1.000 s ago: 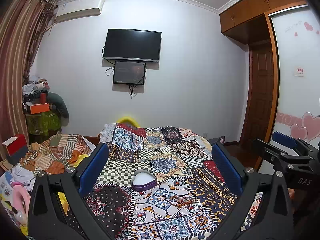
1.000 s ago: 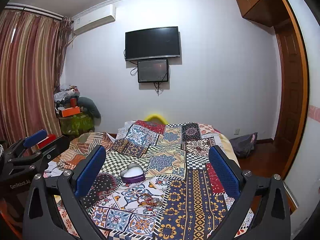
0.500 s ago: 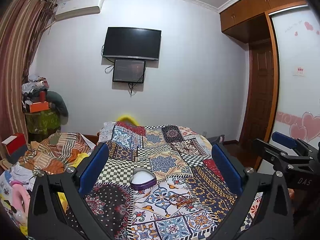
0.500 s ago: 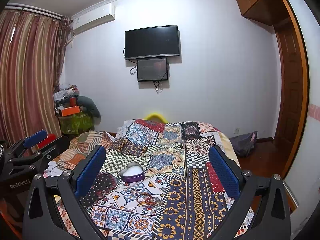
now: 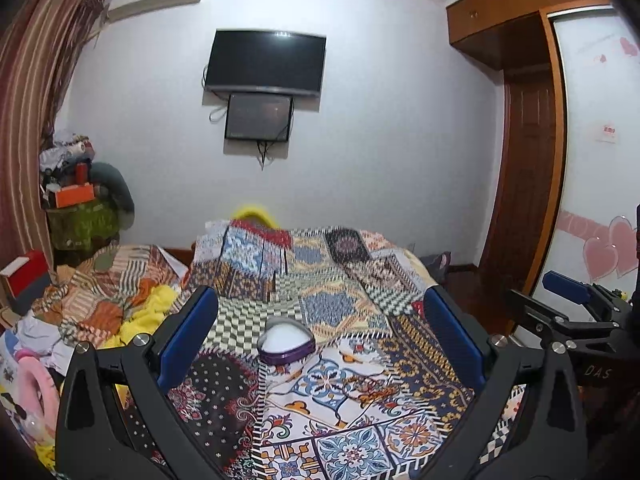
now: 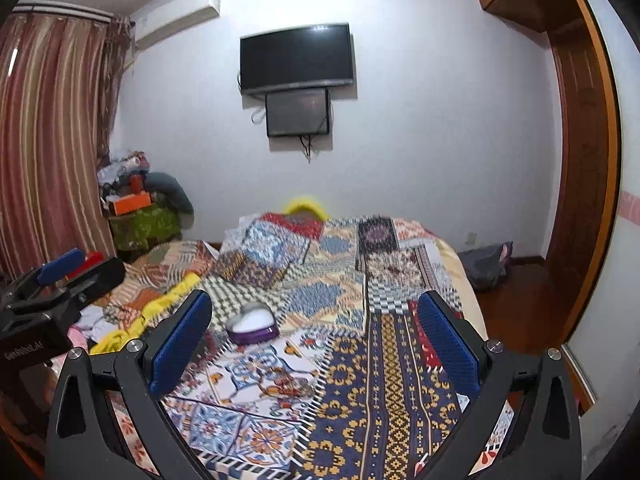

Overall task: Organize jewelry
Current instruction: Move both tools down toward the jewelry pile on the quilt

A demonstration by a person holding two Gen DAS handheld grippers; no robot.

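Holding both claws above the near end of the bed, I keep each spread wide with nothing between its blue pads. My left claw frames the heart-shaped jewelry box, which sits on the patchwork quilt just ahead, between the fingertips' lines. From my right claw, the same box lies ahead and left, near the left pad. A jewelry piece lies on the quilt nearer than the box; details are too small to tell.
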